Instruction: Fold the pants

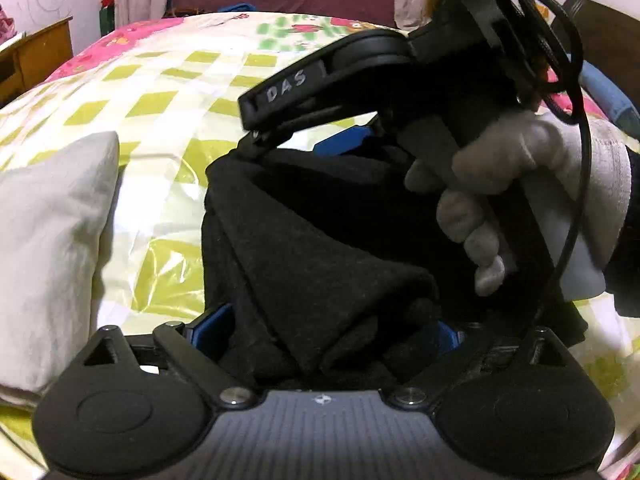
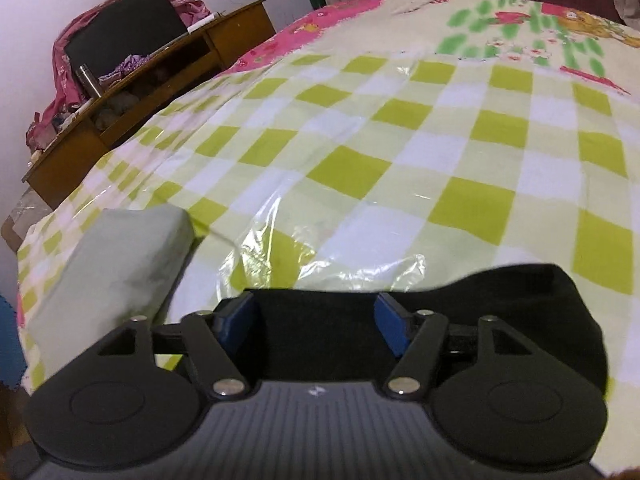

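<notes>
The black pants (image 1: 320,248) hang bunched between my two grippers above the bed. My left gripper (image 1: 324,332) has its blue pads wide apart with a thick fold of the black cloth filling the gap. In the left wrist view my right gripper (image 1: 348,140), held by a white-gloved hand (image 1: 516,184), grips the cloth's upper edge. In the right wrist view my right gripper (image 2: 316,320) has its blue pads apart with the black pants (image 2: 500,312) lying between them and spreading right.
The bed has a green-and-white checked plastic cover (image 2: 400,140). A folded pale cloth (image 1: 52,240) lies at the left, also showing in the right wrist view (image 2: 120,256). A wooden desk (image 2: 152,76) stands beyond the bed's left side.
</notes>
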### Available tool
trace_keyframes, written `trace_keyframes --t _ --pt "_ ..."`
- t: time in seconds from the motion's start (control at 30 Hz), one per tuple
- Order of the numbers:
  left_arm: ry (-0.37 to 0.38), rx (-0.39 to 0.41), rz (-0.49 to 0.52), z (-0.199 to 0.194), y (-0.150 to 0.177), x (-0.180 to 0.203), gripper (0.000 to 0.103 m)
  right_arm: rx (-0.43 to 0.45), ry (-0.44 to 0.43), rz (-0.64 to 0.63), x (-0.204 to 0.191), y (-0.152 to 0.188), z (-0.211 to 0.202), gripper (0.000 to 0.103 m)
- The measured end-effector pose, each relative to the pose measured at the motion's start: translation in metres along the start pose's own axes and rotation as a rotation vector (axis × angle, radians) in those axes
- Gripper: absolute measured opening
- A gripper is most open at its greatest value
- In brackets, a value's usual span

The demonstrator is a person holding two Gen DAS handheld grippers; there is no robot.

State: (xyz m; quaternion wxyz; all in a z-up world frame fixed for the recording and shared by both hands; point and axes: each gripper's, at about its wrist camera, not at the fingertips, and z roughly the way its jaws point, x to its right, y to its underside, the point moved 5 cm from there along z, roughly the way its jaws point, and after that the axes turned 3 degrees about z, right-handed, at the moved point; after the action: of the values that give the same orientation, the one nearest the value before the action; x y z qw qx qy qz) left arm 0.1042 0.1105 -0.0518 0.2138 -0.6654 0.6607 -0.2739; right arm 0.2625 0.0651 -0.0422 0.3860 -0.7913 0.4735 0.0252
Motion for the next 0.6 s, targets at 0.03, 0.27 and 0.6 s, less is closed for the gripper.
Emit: trace_keyframes --t 0.03,0.27,0.6 --pt "-0.003 0.007 0.008 -0.003 0.000 0.001 0.103 0.005 -0.004 0.007 0.000 -0.001 -0.004 0.067" --pt "-0.003 0.040 0.012 -0.046 0.013 -0.002 0.103 0.140 -0.043 -0.038 -0.011 -0.009 -0.082 0.066" --pt "-0.085 0.259 0.085 -0.098 -0.032 0.002 0.103 0.147 0.023 0.015 0.015 0.042 -0.119 0.066"
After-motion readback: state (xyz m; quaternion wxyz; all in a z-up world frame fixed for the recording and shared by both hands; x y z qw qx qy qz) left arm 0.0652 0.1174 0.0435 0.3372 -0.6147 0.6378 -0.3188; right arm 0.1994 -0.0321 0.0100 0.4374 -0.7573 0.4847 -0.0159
